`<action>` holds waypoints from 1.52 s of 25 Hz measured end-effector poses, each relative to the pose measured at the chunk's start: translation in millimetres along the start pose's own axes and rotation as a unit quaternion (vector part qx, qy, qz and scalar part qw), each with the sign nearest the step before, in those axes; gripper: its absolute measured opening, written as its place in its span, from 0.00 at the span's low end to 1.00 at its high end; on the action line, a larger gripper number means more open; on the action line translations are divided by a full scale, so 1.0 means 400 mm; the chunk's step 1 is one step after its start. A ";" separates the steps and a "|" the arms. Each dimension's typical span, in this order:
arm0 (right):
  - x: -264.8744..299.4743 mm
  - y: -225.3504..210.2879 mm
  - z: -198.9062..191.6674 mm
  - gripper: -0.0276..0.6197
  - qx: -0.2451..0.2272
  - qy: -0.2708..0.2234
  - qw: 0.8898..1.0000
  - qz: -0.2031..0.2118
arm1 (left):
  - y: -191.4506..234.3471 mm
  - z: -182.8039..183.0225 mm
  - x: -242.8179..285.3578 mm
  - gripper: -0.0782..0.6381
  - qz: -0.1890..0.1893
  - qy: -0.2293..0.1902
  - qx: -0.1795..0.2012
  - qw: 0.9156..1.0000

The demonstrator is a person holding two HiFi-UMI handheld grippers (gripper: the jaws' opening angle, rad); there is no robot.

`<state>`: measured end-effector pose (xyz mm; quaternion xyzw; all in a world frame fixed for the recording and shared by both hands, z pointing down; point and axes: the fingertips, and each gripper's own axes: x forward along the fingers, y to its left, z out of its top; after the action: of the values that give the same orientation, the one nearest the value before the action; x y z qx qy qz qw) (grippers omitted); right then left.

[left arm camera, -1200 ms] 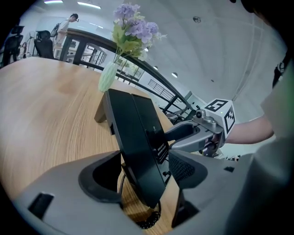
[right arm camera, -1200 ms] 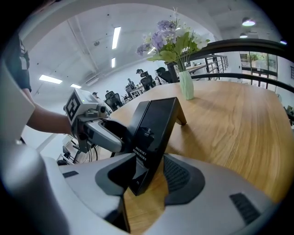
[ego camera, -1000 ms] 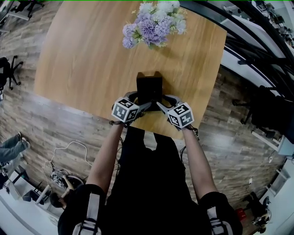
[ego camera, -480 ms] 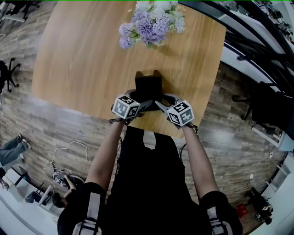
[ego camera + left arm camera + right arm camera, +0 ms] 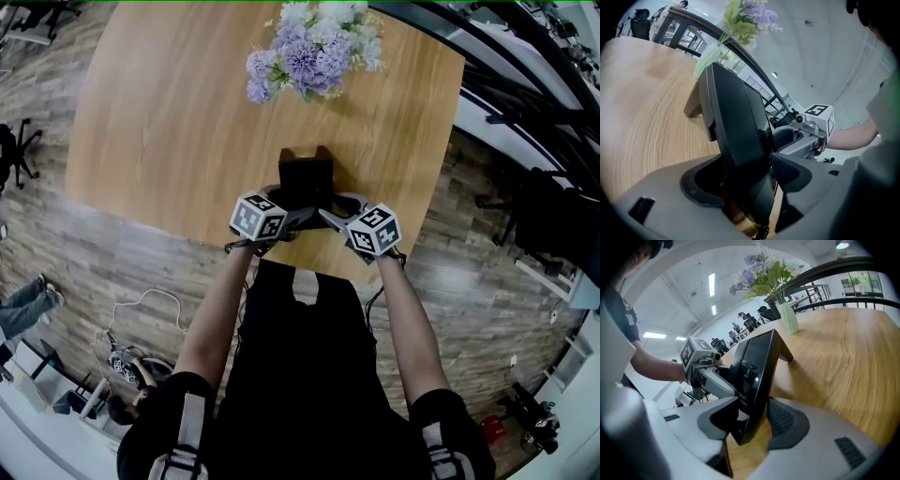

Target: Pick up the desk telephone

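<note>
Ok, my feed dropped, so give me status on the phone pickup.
Left tongs and right tongs both shut on the desk telephone. It sits at the table's near edge. Flower vase beyond, nothing in the way.

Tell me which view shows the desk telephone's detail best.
Right gripper view: the desk telephone appears large between the fingers, its buttoned panel, printed labels and rear stand visible. The left gripper view shows only a dark glossy slab and stand. The head view shows it small, from above.
</note>
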<state>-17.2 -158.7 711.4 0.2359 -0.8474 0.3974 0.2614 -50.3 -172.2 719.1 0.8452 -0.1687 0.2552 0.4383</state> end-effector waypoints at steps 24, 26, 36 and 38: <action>0.003 0.002 0.001 0.32 0.055 0.007 0.998 -0.010 | -0.002 0.000 -0.001 0.53 -0.008 -0.006 -0.013 1.000; 0.003 0.013 0.002 0.32 0.054 0.005 0.998 -0.009 | -0.005 -0.003 -0.011 0.53 -0.007 -0.007 -0.014 1.000; -0.035 0.054 0.035 0.32 0.027 -0.004 1.000 -0.009 | -0.047 0.022 -0.053 0.53 0.003 -0.031 -0.001 1.000; -0.047 0.062 0.044 0.32 0.023 -0.007 1.000 -0.007 | -0.059 0.030 -0.061 0.53 0.005 -0.039 0.000 0.999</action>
<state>-22.4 -154.9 676.3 0.2509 -0.8381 0.4133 0.2525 -54.9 -167.3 683.6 0.8536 -0.1894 0.2245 0.4303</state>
